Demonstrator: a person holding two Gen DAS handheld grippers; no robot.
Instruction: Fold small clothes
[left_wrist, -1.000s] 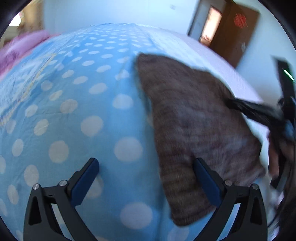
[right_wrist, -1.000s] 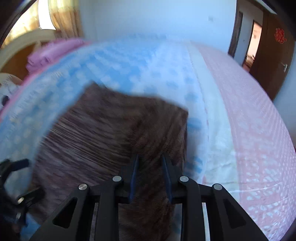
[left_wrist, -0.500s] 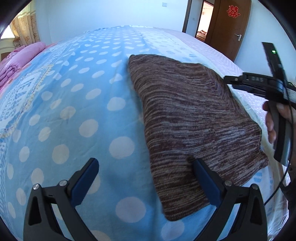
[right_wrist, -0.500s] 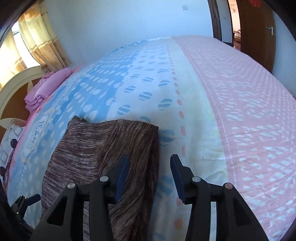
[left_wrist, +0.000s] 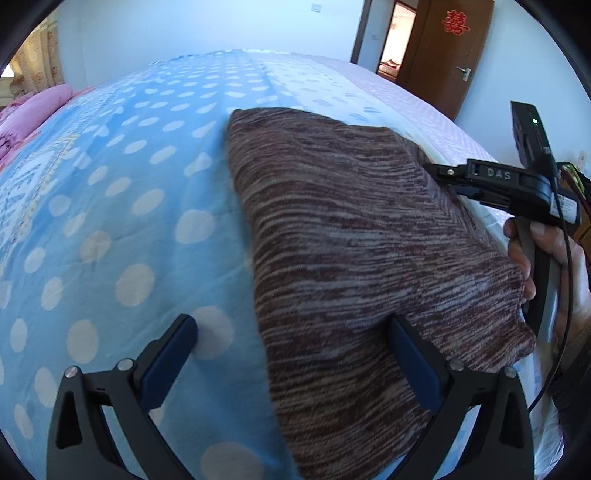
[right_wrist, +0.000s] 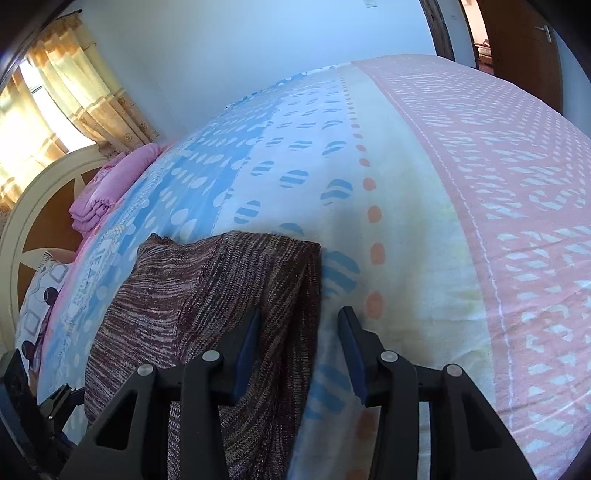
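On the black body of the right gripper (left_wrist: 452, 181), seen from the left wrist view, the letters "DAS" stand in pale print. The brown door (left_wrist: 439, 55) carries a red Chinese double-happiness sign (left_wrist: 455, 22) near its top edge. No other text can be read.

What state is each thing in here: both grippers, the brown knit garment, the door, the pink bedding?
Left gripper: open, holding nothing.
Right gripper: open, astride the garment's right edge, not clamped.
Brown knit garment: folded, lying flat on the bedspread.
Door: open.
Pink bedding: folded, stacked by the headboard.
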